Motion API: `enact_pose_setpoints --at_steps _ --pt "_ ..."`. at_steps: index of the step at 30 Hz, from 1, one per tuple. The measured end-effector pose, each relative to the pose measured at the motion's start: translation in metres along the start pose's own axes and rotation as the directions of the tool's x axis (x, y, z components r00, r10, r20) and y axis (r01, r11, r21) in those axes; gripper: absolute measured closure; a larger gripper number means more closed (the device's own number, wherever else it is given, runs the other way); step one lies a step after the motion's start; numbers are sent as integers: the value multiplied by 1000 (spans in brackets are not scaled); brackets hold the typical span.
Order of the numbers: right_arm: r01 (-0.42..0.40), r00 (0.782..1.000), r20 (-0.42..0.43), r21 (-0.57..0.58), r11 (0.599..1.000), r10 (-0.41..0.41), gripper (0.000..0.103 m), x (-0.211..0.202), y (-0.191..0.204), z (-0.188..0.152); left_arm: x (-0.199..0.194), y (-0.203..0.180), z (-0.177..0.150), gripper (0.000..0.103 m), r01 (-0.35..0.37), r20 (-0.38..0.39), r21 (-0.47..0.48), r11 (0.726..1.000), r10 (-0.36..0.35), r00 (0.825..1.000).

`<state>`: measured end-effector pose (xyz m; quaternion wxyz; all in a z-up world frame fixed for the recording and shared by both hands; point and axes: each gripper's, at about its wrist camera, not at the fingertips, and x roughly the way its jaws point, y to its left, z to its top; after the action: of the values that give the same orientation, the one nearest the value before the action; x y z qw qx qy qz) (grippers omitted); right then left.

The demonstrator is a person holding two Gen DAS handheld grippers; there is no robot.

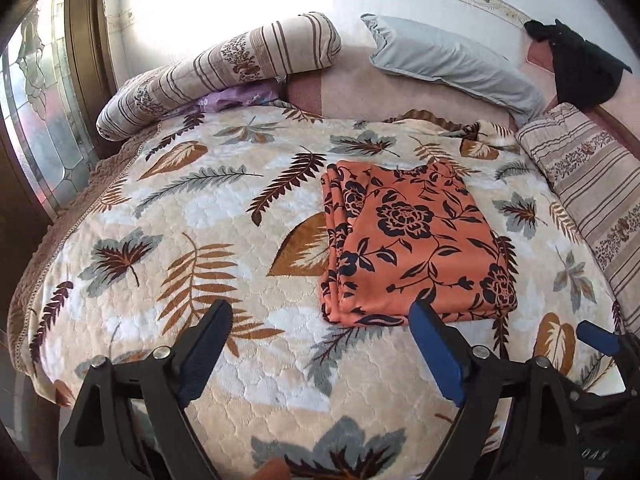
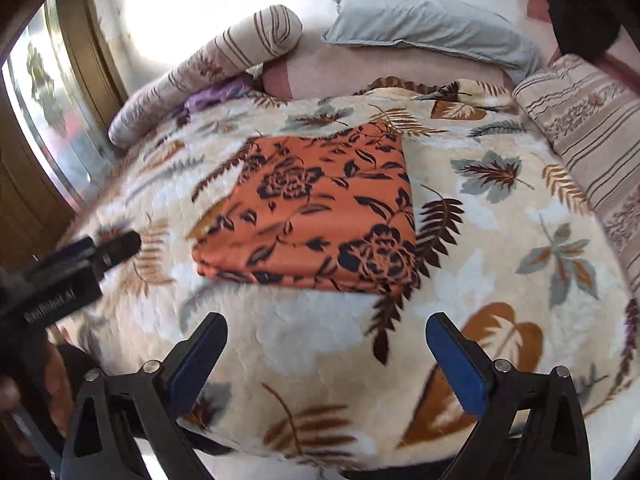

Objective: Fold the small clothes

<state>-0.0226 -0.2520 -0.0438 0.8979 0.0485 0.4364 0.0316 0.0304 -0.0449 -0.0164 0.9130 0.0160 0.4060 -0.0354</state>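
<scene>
Showing folded garment (image 1: 416, 240) layered edges, left view only

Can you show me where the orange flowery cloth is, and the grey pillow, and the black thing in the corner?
orange flowery cloth (image 1: 416, 240), left wrist view, middle of its folded top layer.
grey pillow (image 1: 452, 60), left wrist view, middle of its top face.
black thing (image 1: 580, 64), left wrist view, middle of the dark fabric.

A leaf-patterned bed (image 1: 200, 208) carries a folded orange floral garment (image 1: 416, 240) at centre frame; striped bolsters (image 1: 224, 68) and a grey pillow (image 1: 452, 60) line its upper edge.
</scene>
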Motion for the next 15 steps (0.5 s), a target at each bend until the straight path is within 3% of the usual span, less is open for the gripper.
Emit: enact_pose_setpoints --at_steps 2,15 --pt "24 1000 -6 -12 1000 -24 1 -4 3 -4 -7 -4 -2 4 -4 7 1 1000 4 1000" --pt "123 991 44 61 990 -126 0 -23 -3 9 -35 -11 2 4 18 39 -16 1000 -17 999"
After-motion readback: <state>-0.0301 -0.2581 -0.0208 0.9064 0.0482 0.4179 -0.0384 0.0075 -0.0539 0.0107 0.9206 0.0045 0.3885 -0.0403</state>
